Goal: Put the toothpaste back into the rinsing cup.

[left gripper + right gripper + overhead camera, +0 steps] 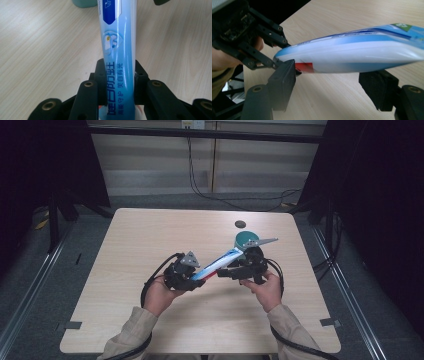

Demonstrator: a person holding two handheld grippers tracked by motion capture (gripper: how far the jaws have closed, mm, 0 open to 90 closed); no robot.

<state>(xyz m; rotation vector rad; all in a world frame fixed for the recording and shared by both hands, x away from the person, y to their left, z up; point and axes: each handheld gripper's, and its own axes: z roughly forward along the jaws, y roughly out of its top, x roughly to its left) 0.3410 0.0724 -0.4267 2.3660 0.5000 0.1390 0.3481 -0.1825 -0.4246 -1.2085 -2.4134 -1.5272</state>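
A blue and white toothpaste tube (220, 263) hangs slanted above the middle of the table, its flat end lower left. My left gripper (194, 276) is shut on that flat end; in the left gripper view the tube (120, 50) runs straight out from between the jaws of that gripper (119, 72). My right gripper (226, 273) comes in from the right, open. In the right gripper view its jaws stand wide apart (329, 85), with the tube (352, 52) crossing just above the gap. The left gripper (283, 62) holds the tube's end there.
A teal cup (245, 239) stands on the light wooden table (150, 235) just behind the right gripper, also at the top of the left gripper view (85, 3). A small dark round cap (240, 224) lies farther back. Both of the person's hands come in from the near edge.
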